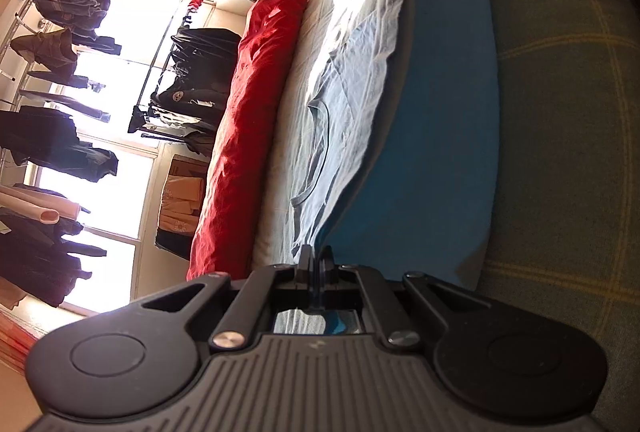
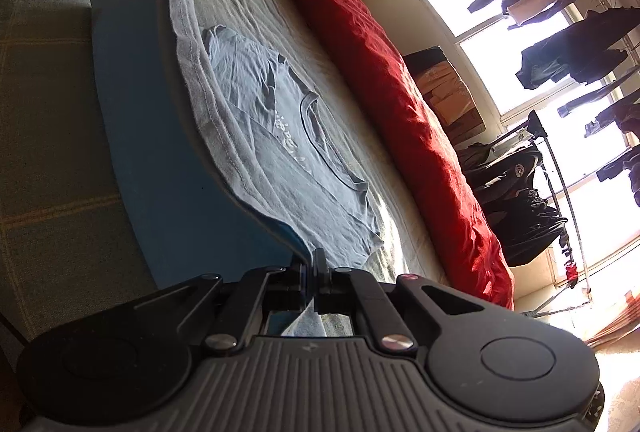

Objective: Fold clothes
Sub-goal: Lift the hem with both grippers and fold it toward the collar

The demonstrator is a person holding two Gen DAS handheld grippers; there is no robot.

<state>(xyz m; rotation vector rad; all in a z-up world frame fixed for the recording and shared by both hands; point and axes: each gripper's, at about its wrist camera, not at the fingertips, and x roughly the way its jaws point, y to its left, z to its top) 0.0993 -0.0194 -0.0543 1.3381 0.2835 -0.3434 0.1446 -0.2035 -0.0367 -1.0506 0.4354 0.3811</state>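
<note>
Sunlit windows (image 2: 520,44) behind hanging clothes (image 1: 52,136)

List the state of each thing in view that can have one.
Left gripper: jaws shut on the T-shirt hem.
Right gripper: jaws shut on the other hem corner.
T-shirt: blue, inside out, hem lifted and stretched between the grippers, collar end flat on the bed.
Red duvet: rolled along the bed's far edge.
Clothes on the rack: hanging.

Left gripper (image 1: 318,264) clamped on blue T-shirt (image 1: 432,120) hem, red blanket (image 1: 256,120) beyond
</note>
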